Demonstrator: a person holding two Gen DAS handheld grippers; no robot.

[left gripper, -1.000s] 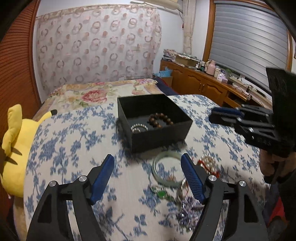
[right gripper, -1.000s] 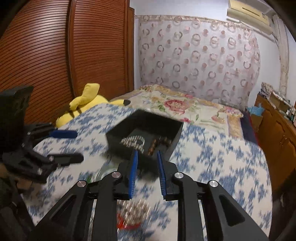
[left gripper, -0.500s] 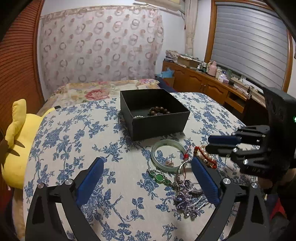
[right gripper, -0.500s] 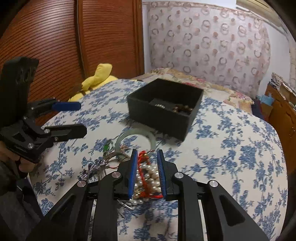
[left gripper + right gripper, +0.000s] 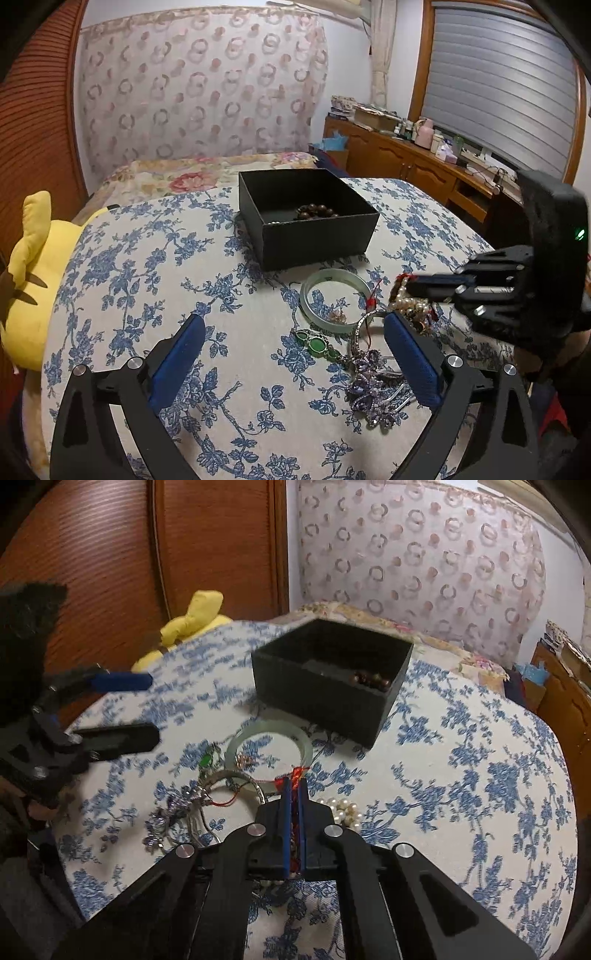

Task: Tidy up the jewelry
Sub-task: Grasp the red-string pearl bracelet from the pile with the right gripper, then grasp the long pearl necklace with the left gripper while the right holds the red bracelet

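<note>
Floral tablecloth, black box beside jade bangle

Right tool now clamped (pearl bracelet)

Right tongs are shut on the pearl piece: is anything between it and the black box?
Only the jade bangle lies on the cloth between the pearl bracelet in the right tongs and the open black box; lifting clears it.

box 1 | jade bangle 1 | plush toy 1 | grippers 2
</note>
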